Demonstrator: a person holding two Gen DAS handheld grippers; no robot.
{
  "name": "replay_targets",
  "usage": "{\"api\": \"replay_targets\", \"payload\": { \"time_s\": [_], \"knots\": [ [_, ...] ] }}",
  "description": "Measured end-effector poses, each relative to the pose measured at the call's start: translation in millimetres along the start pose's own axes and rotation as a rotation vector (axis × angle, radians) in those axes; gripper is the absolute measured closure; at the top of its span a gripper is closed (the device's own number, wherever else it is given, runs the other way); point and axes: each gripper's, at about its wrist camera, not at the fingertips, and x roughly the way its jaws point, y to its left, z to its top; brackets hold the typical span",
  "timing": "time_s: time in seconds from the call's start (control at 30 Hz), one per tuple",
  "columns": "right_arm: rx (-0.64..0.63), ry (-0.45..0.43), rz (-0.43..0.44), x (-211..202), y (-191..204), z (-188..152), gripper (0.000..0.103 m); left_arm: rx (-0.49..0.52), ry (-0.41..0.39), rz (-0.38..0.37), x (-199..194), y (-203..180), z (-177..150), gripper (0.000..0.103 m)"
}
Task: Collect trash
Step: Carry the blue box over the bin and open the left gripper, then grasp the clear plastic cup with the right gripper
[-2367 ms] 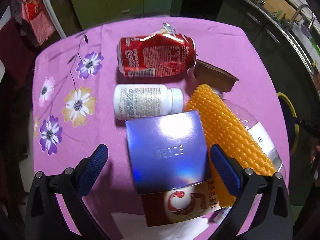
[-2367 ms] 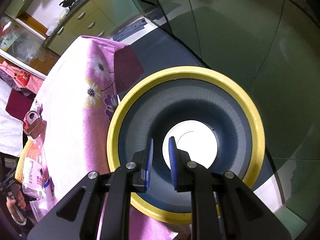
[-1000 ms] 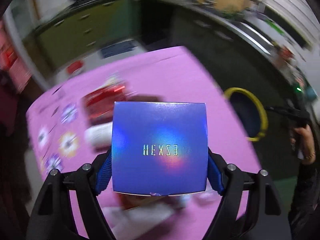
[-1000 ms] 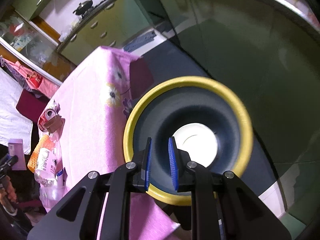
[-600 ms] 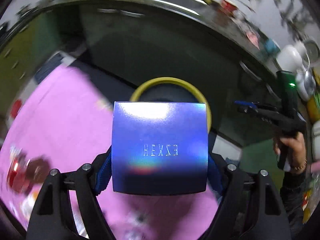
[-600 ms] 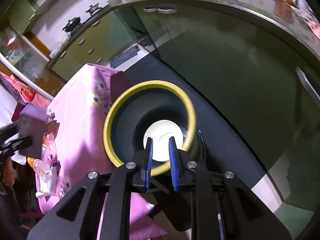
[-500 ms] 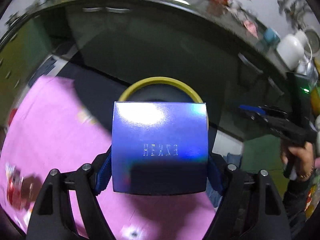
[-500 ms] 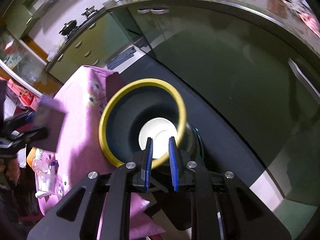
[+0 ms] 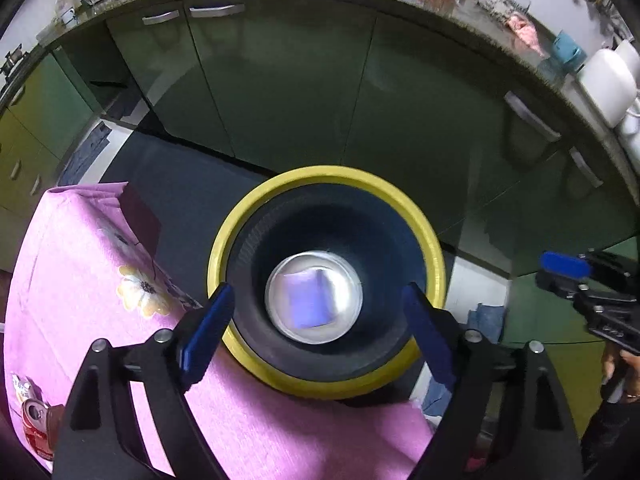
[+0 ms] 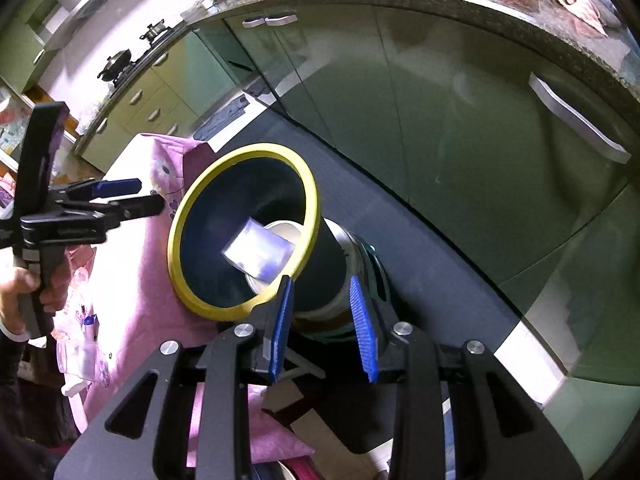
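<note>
Left wrist view looks steeply down into a round dark bin with a thick yellow rim (image 9: 244,216), standing on the floor just beside the bench covered in a pink flowered cloth (image 9: 80,300). The left gripper (image 9: 318,330) hangs over the bin's mouth with its blue-padded jaws spread wide and opening, nothing between them. Deep inside, a shiny blue-violet square box (image 9: 310,300) shows blurred against the bin's pale round bottom, apart from both pads. At the lower left edge of the cloth lies a crushed red drink can (image 9: 36,428). At the right edge of this view the right gripper shows side-on, held in a hand (image 9: 618,372). Right wrist view sees the same bin (image 10: 180,220) from the side, its mouth tilted toward the camera, with the box (image 10: 256,252) slanted inside it. The right gripper (image 10: 322,330) points down at the bin's outer wall; its jaws stand a little apart and are opening, holding nothing. On the left of that view the left gripper (image 10: 132,196) reaches over the rim, gripped by a hand (image 10: 24,296). Green kitchen cabinets (image 10: 440,120) curve behind.
</note>
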Motion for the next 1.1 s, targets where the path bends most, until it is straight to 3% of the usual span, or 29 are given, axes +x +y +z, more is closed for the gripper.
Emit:
{"api": "replay_targets", "payload": {
  "time_s": [0.13,0.27,0.4,0.53,0.73,0.8,0.97,1.1],
  "knots": [
    [-0.015,0.0,0.006,0.6,8.7,-2.7,0.072,0.006,-0.073,-0.026,-42.1,2.1,-9.2,0.022],
    [-0.053,0.008,0.01,3.1,25.2,-7.2,0.072,-0.003,-0.222,-0.022,-109.3,13.5,-41.8,0.018],
    [-0.136,0.02,0.053,1.3,61.3,-12.7,0.072,-0.062,-0.358,0.03,-171.9,41.7,-97.9,0.014],
    [-0.296,0.017,0.109,0.2,130.1,-26.3,0.072,-0.216,-0.432,0.077,-218.4,88.2,-173.5,0.013],
    [-0.619,0.077,0.356,-1.3,262.7,-73.3,0.071,-0.406,-0.488,0.182,-242.3,138.3,-276.7,0.012],
    [-0.715,0.089,0.412,-0.5,295.3,-93.9,0.056,-0.471,-0.493,0.205,-242.9,149.7,-312.8,0.012],
    [-0.887,0.111,0.379,22.4,350.1,-139.0,0.053,-0.591,-0.505,0.207,-239.8,171.1,-377.7,0.012],
    [-0.916,0.119,0.329,42.1,363.1,-153.7,0.047,-0.655,-0.491,0.224,-232.7,181.2,-414.9,0.012]
  ]
}}
